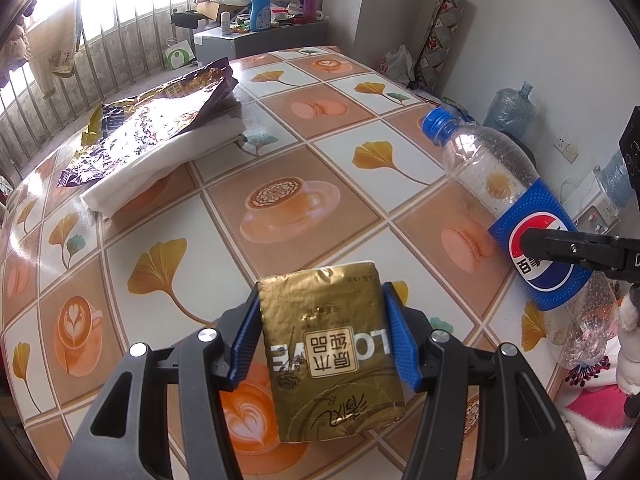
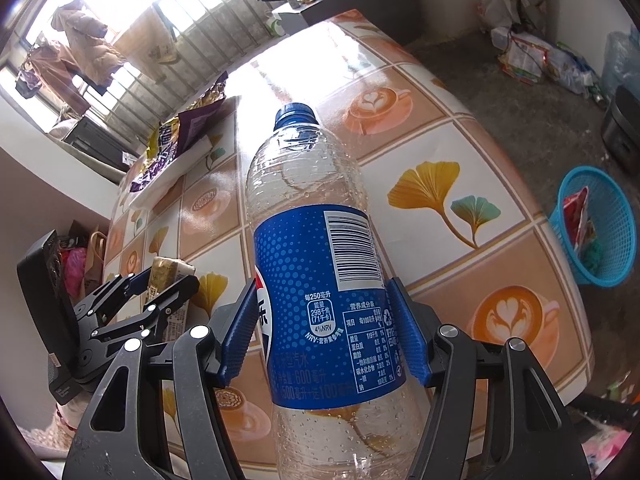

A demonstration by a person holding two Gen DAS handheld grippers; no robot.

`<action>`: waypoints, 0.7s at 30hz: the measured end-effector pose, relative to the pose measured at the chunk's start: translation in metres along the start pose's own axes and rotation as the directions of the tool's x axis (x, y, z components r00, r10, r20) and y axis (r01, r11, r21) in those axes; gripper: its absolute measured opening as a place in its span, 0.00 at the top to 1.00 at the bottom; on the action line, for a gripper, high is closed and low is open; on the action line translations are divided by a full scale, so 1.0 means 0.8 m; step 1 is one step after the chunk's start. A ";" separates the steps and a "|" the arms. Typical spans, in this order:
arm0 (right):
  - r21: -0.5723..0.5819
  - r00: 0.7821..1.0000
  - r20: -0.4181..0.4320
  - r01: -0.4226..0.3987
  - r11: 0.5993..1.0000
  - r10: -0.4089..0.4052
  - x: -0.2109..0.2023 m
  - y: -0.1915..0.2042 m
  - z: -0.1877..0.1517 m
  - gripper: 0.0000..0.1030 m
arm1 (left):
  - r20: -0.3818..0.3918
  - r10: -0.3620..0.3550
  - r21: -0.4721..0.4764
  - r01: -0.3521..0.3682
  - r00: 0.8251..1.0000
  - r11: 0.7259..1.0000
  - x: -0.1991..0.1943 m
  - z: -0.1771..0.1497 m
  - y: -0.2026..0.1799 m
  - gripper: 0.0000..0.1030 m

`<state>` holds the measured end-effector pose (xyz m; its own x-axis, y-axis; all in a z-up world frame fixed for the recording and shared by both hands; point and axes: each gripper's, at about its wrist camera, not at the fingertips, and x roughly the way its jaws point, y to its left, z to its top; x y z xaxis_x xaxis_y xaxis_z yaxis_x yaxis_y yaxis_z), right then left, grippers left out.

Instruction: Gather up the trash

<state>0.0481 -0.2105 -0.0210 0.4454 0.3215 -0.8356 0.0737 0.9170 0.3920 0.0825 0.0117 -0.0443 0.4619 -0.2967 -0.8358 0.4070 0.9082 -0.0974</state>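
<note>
While left gripper (image 1: 322, 334) clamps gold packet (image 1: 332, 344), right gripper (image 2: 322, 330) clamps bottle (image 2: 316, 240)

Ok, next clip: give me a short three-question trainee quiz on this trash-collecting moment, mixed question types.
1. True or false: the left gripper is shut on the flat gold foil tissue pack.
2. Multiple choice: the clear plastic cola bottle with blue cap and blue label in the right gripper is A) full of dark cola, B) empty apart from droplets, C) uncapped.
3. Short answer: where does the round blue plastic mesh basket stand?

Key
1. True; the blue pads press on both side edges.
2. B
3. On the floor beside the table with the tile-pattern cloth, on the right of the right wrist view, with some wrappers already in it.
</note>
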 end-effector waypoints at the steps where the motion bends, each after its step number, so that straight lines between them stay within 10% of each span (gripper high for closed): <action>1: 0.003 1.000 0.002 -0.003 1.000 0.003 -0.001 -0.001 0.000 0.42 | 0.000 0.001 0.000 -0.001 1.000 1.000 0.000 0.000 0.000 0.46; 21: 0.016 0.999 0.037 -0.025 1.000 0.024 -0.016 -0.012 0.001 0.42 | 0.012 0.008 -0.001 -0.008 1.000 1.000 -0.006 -0.002 -0.005 0.46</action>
<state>0.0421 -0.2233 -0.0134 0.4801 0.3346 -0.8109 0.0769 0.9048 0.4189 0.0773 0.0098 -0.0409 0.4751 -0.2927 -0.8298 0.4024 0.9110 -0.0909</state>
